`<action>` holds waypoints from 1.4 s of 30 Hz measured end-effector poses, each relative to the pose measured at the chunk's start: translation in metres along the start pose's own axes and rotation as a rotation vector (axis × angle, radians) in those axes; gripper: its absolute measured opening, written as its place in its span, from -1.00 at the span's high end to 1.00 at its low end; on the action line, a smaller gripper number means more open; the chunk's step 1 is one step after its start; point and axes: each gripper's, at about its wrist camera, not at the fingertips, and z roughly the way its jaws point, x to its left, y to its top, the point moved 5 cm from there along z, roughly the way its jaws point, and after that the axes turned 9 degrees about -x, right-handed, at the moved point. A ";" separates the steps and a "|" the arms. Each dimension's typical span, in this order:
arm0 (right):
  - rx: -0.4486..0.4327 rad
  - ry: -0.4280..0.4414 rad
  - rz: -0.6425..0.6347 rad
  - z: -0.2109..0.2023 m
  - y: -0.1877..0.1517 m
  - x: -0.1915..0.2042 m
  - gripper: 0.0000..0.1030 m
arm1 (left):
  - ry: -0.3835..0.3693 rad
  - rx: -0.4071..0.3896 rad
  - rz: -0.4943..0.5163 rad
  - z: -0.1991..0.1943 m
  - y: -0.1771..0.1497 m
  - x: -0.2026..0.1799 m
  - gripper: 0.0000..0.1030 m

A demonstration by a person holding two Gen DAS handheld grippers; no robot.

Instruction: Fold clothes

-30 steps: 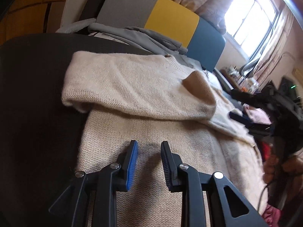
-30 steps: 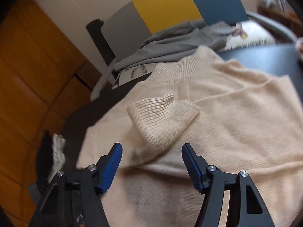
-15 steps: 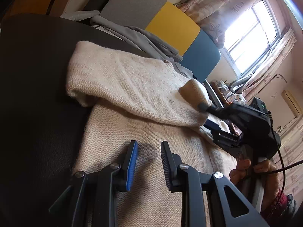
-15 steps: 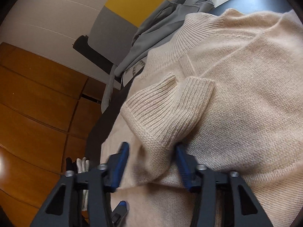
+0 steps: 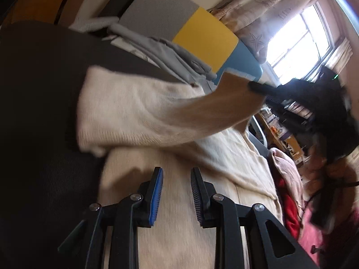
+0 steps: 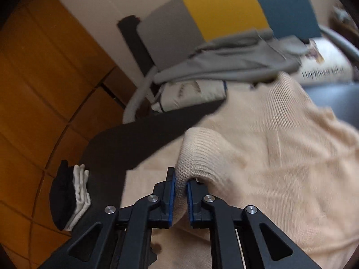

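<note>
Sweater (image 6: 280, 157) lay flat on the dark worktop (image 6: 125, 143), one cream knit, w/ its sleeve (image 5: 170, 112) lifted off the body. Right gripper (image 6: 180, 192) had its fingers clamped together on the ribbed cuff (image 6: 197, 152), knit bunched between the blue pads. In left view the sleeve ran taut from the shoulder fold up to that gripper (image 5: 264, 92), so cuff was clear of the body panel. Left gripper (image 5: 176, 192) hung just above the lower body of the sweater, fingers apart, nothing between them.

Handling, by my read: soft, light, loose knit, no stiffness at all. It sagged wherever unsupported and would stretch if pulled hard. Surface looked fuzzy, not slippery, so a pinch should hold. Ribbed cuff and hem are the denser bits and prob. the best spots to grip; mid-panel pinches would likely pucker the fabric and drag the layer below. Nothing fragile, though pad ridges could snag yarn.

Counts: 1 sweater, 1 sleeve raised, other sleeve not made out. 2 grippers. 1 grey garment (image 6: 228, 60) heaped at the worktop's far edge over a white printed item (image 6: 190, 92). 1 small stack of folded black and white pieces (image 6: 69, 195) at the side. 1 grey/yellow/blue panel (image 6: 224, 13) behind. Red and pink fabric (image 5: 289, 206) at right, count unclear.
</note>
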 end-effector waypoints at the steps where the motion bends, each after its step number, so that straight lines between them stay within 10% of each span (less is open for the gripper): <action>1: -0.012 0.009 -0.016 -0.004 0.010 0.006 0.81 | 0.025 0.001 0.003 0.005 0.004 0.002 0.51; 19: -0.163 -0.103 -0.060 -0.070 0.064 -0.032 0.81 | 0.250 -0.006 0.043 0.045 0.028 0.027 0.52; 31: -0.053 -0.102 0.263 -0.069 -0.037 -0.148 0.74 | 0.290 -0.005 0.086 0.047 0.025 0.027 0.51; 37: -0.080 0.057 0.531 -0.074 -0.080 -0.182 -0.06 | 0.294 -0.009 0.089 0.048 0.024 0.028 0.51; 42: -0.163 0.177 0.701 -0.081 -0.078 -0.196 -0.29 | 0.302 -0.012 0.097 0.047 0.023 0.027 0.50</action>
